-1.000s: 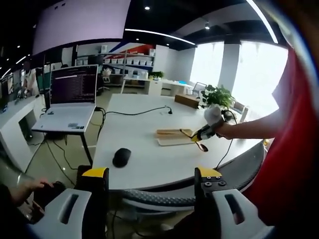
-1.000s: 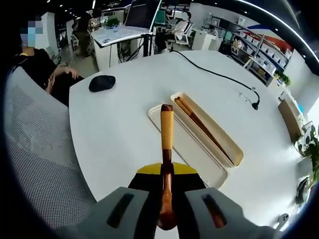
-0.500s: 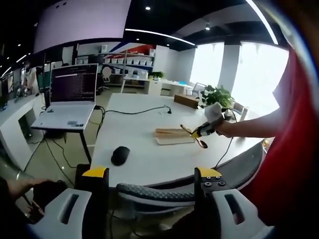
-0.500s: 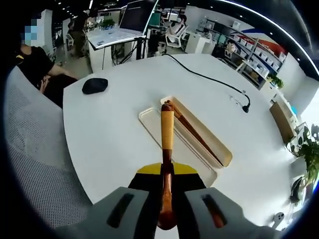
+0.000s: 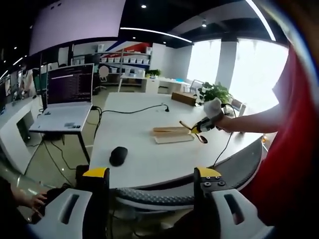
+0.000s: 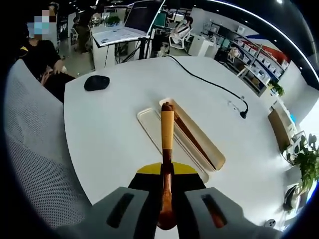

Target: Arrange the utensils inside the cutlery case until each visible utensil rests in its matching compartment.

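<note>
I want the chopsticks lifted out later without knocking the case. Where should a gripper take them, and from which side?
Judging from the right gripper view, take the chopsticks near mid-length, coming from above with jaws across their width. They lie flat along the case half's length, with walls close on either side, so a sideways approach would likely hit the rim.

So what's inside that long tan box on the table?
Brown chopsticks lie inside the cutlery case. The spoon in the right claw covers their near tips.
</note>
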Demonstrator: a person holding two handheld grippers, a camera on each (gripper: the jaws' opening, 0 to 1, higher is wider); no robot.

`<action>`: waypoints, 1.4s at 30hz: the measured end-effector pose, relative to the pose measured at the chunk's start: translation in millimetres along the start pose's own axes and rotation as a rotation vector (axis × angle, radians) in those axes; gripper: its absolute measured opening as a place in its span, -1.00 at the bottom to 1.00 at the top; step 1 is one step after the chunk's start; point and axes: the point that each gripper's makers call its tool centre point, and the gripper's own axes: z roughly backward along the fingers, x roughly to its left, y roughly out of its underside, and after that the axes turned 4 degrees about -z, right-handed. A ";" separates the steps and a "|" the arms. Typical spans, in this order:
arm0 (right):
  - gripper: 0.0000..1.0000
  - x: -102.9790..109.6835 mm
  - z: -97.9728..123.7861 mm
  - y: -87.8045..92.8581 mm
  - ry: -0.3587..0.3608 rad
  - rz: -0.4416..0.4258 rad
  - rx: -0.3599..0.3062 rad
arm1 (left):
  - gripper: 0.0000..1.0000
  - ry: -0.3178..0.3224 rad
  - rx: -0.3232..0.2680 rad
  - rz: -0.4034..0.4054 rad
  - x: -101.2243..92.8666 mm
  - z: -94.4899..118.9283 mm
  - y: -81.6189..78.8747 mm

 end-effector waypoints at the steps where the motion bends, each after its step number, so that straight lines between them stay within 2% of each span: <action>1: -0.97 -2.5 0.2 -1.5 0.004 0.006 -0.002 | 0.42 0.001 0.000 0.000 0.5 -0.3 -0.2; 16: -0.97 -17.0 -5.3 -12.2 0.017 0.145 0.023 | 0.41 0.006 0.003 -0.017 5.3 -1.4 -5.2; 32: -0.97 -22.6 -14.0 -21.8 -0.020 0.276 0.035 | 0.39 0.001 0.011 -0.023 11.0 -2.5 -5.7; 38: -0.97 -26.1 -8.6 -31.4 -0.017 0.356 0.036 | 0.39 0.002 0.013 -0.032 12.2 -3.6 -8.7; 42: -0.97 -29.4 -3.1 -37.4 -0.019 0.379 0.033 | 0.39 0.006 0.015 -0.038 11.6 -5.3 -9.5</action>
